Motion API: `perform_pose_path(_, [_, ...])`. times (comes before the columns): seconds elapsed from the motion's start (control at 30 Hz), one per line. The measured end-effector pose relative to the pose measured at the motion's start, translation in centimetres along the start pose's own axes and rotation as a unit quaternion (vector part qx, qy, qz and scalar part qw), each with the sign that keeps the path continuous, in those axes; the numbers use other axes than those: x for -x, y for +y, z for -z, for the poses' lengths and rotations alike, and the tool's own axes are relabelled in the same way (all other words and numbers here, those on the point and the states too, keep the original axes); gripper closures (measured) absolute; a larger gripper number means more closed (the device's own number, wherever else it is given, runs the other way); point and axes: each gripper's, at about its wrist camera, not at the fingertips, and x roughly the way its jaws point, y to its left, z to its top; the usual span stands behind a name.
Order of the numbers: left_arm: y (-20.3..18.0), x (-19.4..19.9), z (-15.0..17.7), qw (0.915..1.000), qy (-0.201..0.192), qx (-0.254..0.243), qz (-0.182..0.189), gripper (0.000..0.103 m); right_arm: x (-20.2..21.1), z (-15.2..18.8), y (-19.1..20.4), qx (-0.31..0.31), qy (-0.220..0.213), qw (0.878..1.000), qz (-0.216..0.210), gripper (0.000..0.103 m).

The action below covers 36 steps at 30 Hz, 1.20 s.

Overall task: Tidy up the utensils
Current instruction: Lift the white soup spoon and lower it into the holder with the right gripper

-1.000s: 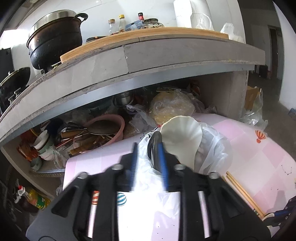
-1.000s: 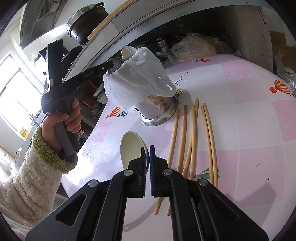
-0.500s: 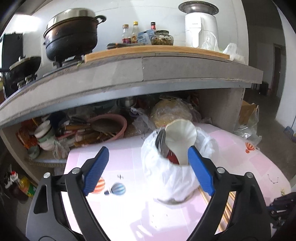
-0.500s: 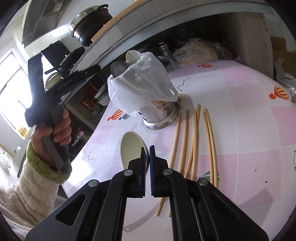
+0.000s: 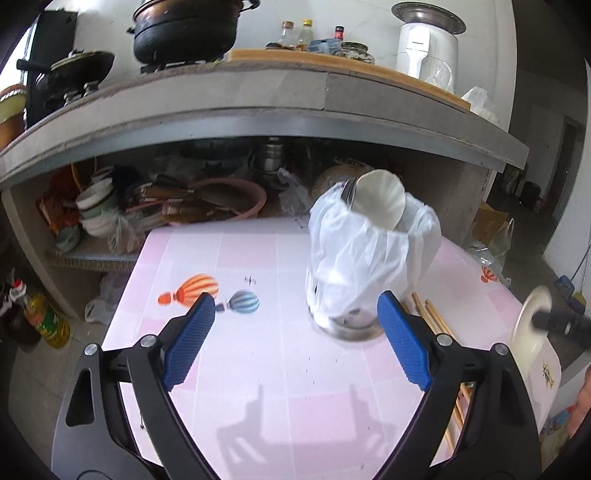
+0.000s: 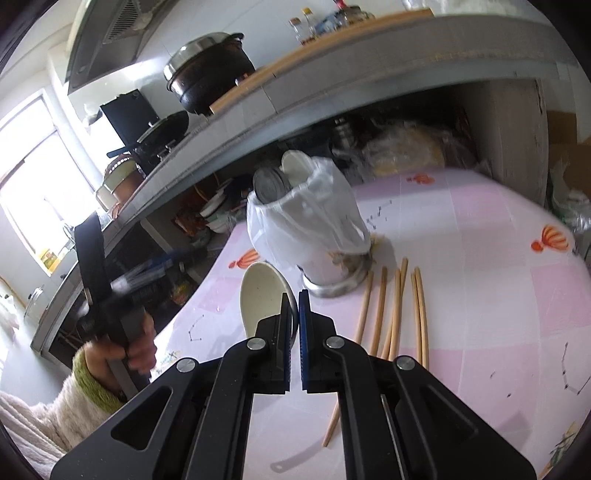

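A metal utensil holder [image 5: 351, 325] wrapped in a white plastic bag [image 5: 369, 258] stands on the pink table [image 5: 258, 369]. A white ladle [image 5: 380, 199] and a metal spoon [image 5: 347, 192] stick out of it. My left gripper [image 5: 295, 339] is open and empty, held back from the holder. My right gripper [image 6: 294, 295] is shut on a cream spoon [image 6: 258, 291], held above the table in front of the holder [image 6: 332, 284]. Several wooden chopsticks [image 6: 395, 314] lie to the holder's right. The cream spoon also shows at the right edge of the left wrist view [image 5: 528, 332].
A grey stone counter [image 5: 258, 99] overhangs the table's far side, with a black pot [image 5: 184, 33] and bottles on top. The shelf below holds bowls [image 5: 96, 206], a pink basin [image 5: 236, 203] and bags. An oil bottle [image 5: 44, 317] stands on the floor at left.
My left gripper let go of the metal spoon in the holder, opened wide and pulled back from it. My right gripper kept the cream spoon and lifted it toward the holder.
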Motion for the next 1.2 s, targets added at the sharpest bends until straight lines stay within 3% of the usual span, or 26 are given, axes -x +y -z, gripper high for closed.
perform_pose_path(0.3, [1.7,0.6,2.5,0.9995,0.018,0.027,-0.005,0.017,2.8,-4.7,2.0,0.037,-0.050,0.998,-0.007,0.099])
perform_pose_path(0.6, [2.8,1.7,3.1,0.9990,0.010,0.041,-0.018,0.017,4.5,-13.7,4.8,0.094,-0.123,0.988,-0.010,0.099])
perform_pose_path(0.87, [4.2,2.3,3.3,0.9980,0.003,0.053,-0.035,0.017,0.2,-19.8,7.0,0.148,-0.147,0.977,0.039,0.099])
perform_pose_path(1.03, [5.2,2.4,3.6,0.9970,0.004,0.064,-0.042,0.017,-4.0,-20.6,6.9,0.180,-0.135,0.971,0.085,0.099])
perform_pose_path(1.2, [5.8,2.3,3.7,0.9965,0.005,0.069,-0.047,0.017,-7.5,-19.4,6.4,0.215,-0.121,0.961,0.121,0.099])
